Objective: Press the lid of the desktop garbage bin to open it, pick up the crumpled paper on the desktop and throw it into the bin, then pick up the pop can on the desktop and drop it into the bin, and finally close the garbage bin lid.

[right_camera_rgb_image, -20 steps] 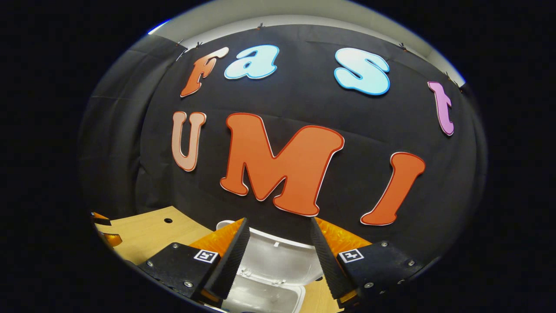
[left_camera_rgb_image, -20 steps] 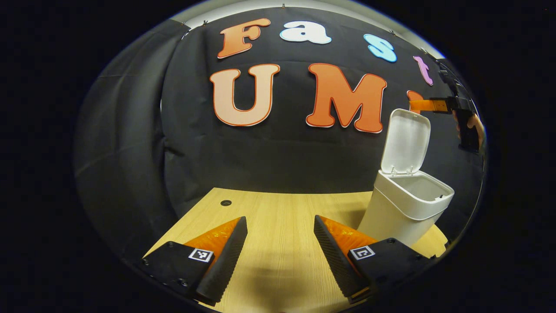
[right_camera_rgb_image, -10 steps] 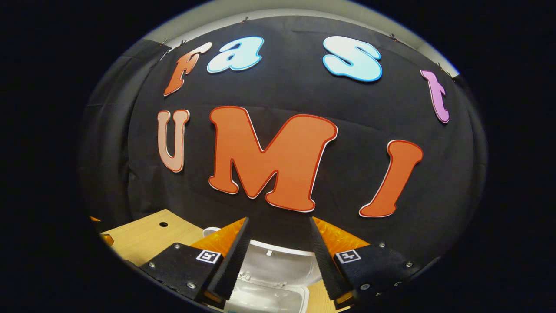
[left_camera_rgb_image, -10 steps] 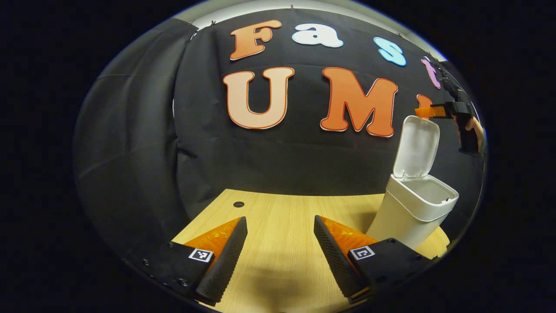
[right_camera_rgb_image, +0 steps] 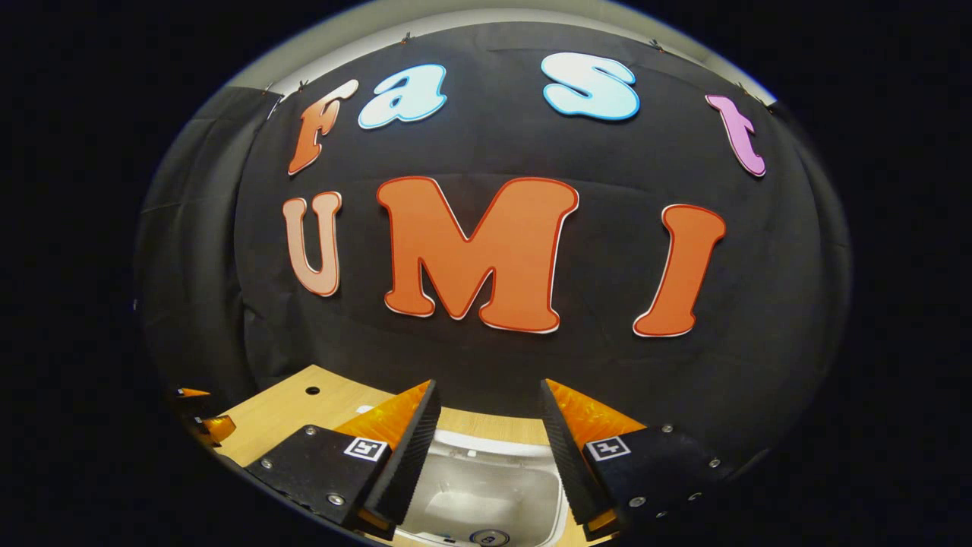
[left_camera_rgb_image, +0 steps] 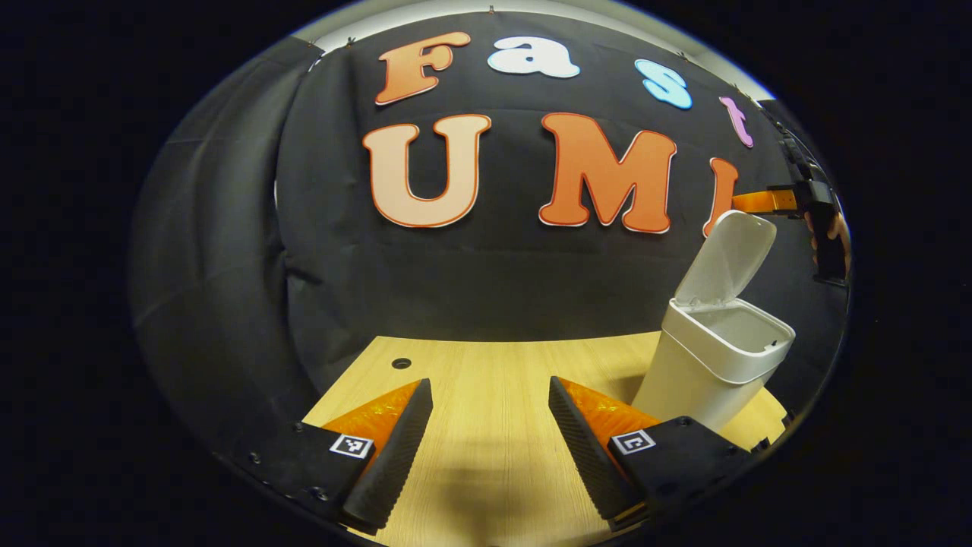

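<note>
- Left gripper [left_camera_rgb_image: 490, 425]: fingers spread wide, holding nothing; it hovers low over the bare worktop [left_camera_rgb_image: 486, 365], well apart from the bin.
- Bin [left_camera_rgb_image: 710, 365]: stands at the right end of the worktop in the left gripper view; body upright, mouth uncovered.
- Lid [left_camera_rgb_image: 727, 257]: half a second ago it stood close to upright on its hinge; now it leans forward over the mouth, part-way down; judged to be on its closing swing.
- Right gripper [right_camera_rgb_image: 488, 448]: fingers wide apart, gripping nothing; seen in the left gripper view [left_camera_rgb_image: 748, 203] it sits just at the lid's raised edge, held by a hand [left_camera_rgb_image: 828, 232]; whether a fingertip actually touches the lid, cannot tell.
- Right gripper view: now looks down into the bin interior [right_camera_rgb_image: 486, 494]; a round can top [right_camera_rgb_image: 488, 538] shows at the bottom edge, so the pop can appears to lie inside; the crumpled paper cannot be made out there.
- Since a second ago the right gripper has tipped from facing the lid's underside to looking into the opening, consistent with pushing the lid over.
- Judgement: no paper or can on the visible worktop, so both drops look done; the step in hand is the last, closing the lid.
- Next need: follow the lid down with a steady press until it latches; risk is a fingertip sliding off the edge, or the light bin shifting.
</note>
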A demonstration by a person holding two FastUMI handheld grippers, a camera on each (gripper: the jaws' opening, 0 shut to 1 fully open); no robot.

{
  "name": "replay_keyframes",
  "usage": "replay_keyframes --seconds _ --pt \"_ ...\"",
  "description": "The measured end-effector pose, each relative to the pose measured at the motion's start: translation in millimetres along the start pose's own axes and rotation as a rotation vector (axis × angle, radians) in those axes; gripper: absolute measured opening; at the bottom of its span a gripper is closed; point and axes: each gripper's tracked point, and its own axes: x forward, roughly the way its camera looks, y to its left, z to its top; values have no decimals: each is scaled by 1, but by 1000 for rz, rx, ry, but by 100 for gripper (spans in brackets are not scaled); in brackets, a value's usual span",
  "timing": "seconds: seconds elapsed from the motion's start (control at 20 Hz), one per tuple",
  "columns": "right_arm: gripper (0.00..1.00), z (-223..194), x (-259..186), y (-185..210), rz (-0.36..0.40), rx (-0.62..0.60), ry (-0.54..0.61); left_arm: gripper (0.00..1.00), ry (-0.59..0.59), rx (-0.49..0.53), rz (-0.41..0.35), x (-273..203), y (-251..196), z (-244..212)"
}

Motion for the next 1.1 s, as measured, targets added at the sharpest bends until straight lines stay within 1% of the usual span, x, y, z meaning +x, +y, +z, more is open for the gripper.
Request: replay_keyframes --seconds 0.1,0.25,0.45,0.65,0.95,1.1 --pt "80 -12 -9 4 3 27 18 98 1 10 -24 5 -10 2" --pt "80 -37 -19 15 29 77 50 98 8 17 -53 8 -23 0" --pt "80 -67 -28 19 15 70 84 98 15 22 -75 11 -30 0" --pt "80 -107 -34 26 14 59 159 98 25 36 -90 16 -39 -1" --pt "80 -135 -43 29 -1 117 195 98 38 32 -104 16 -52 -7" --pt "80 -147 -49 32 -16 81 207 98 44 36 -107 14 -55 -9"
